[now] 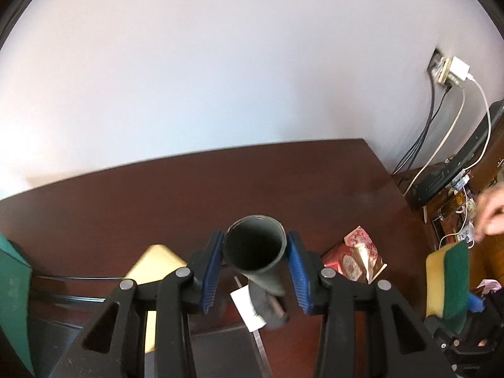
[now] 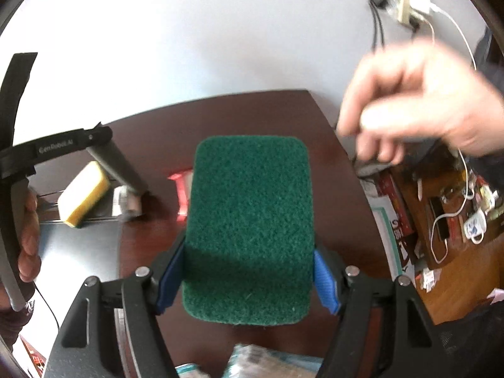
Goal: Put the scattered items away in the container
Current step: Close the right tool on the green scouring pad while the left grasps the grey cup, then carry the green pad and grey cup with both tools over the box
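Observation:
My left gripper [image 1: 255, 253] is shut on a dark grey tube-shaped cup [image 1: 256, 250], held above the brown table [image 1: 157, 208] with its open mouth toward the camera. My right gripper [image 2: 249, 271] is shut on a green-and-yellow scrub sponge [image 2: 250, 220], green face up; this sponge also shows at the right of the left wrist view [image 1: 449, 283]. A second yellow sponge [image 2: 83, 193] lies on the table by the left gripper. A red and gold snack packet [image 1: 354, 258] lies on the table to the right of the cup.
A blurred bare hand [image 2: 419, 104] hovers at the upper right. A white tag and a dark object [image 1: 267, 305] lie under the cup. A green thing [image 1: 12, 283] stands at the far left. A wall socket with cables [image 1: 447, 69] is behind the table's right edge, with cluttered shelves beyond.

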Tool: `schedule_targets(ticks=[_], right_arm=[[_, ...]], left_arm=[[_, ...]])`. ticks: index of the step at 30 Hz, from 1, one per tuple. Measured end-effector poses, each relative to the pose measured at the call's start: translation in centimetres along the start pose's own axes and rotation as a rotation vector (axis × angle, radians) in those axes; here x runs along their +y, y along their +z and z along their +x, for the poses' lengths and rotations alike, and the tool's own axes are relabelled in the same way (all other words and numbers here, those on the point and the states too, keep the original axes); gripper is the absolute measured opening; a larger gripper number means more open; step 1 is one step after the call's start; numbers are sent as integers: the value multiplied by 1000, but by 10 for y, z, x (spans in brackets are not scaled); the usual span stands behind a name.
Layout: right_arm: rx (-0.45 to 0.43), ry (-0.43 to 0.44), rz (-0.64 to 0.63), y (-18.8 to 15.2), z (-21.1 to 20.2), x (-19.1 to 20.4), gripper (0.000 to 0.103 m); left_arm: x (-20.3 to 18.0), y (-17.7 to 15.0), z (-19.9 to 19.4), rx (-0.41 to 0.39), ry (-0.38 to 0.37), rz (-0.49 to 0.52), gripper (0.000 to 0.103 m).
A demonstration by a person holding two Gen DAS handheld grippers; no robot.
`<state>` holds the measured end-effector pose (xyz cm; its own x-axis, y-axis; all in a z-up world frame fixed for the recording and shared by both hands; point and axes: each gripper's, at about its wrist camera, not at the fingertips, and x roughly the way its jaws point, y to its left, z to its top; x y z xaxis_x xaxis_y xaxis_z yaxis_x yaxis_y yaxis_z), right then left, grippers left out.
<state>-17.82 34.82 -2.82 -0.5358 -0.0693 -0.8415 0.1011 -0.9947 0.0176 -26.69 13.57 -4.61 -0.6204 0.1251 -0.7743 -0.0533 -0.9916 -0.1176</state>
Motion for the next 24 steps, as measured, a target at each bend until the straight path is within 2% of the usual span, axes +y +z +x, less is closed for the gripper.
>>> schedule_targets(ticks=[9,15,18,24], right_arm=[[-102,43,-116,11,-62,85,71],[-129,99,-190,17,-79,148,71],[-137,136,-232,19,-83,183,71],[-135,231,-342,27,-78,286,71]], left_arm=[[63,-19,-91,-135,48,7,42],[114,-32,-144,-206,95,-11,42],[150,-44,-169,-226,134,-29,42],[248,-74,-225,-255,247,-94,42]])
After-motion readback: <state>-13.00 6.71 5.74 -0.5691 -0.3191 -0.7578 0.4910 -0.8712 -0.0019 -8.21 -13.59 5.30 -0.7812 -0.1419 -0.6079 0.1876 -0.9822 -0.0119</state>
